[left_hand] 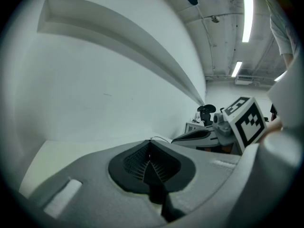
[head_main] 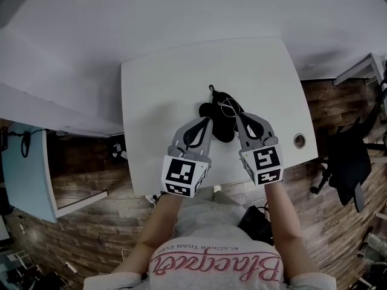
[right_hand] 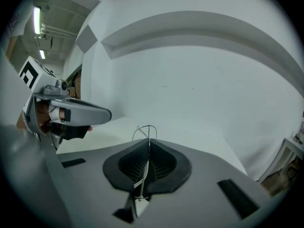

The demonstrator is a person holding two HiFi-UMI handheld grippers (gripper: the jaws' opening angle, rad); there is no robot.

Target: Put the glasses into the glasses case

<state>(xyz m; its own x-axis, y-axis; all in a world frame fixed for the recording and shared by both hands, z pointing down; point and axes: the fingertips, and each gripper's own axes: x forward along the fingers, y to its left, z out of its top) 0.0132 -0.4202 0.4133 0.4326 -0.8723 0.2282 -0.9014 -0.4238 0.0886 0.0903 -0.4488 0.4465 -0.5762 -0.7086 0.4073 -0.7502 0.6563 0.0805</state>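
Observation:
The black glasses case (head_main: pixel 221 128) lies near the middle of the white table (head_main: pixel 151 89), between my two grippers. Thin wire-framed glasses (head_main: pixel 228 107) rest over the case's far end. My right gripper (head_main: pixel 237 117) is shut on them. In the right gripper view the wire runs down between the pads and loops out past the tips of the glasses (right_hand: pixel 145 129). My left gripper (head_main: pixel 209 121) sits at the case's left side with its jaws shut. In the left gripper view its pads (left_hand: pixel 137 163) meet with nothing visible between them, and the case is hidden below.
A round cable hole (head_main: pixel 299 141) is set near the table's right front corner. A black office chair (head_main: pixel 347 156) stands right of the table and a pale blue desk (head_main: pixel 24 168) on the left. A white wall rises behind the table.

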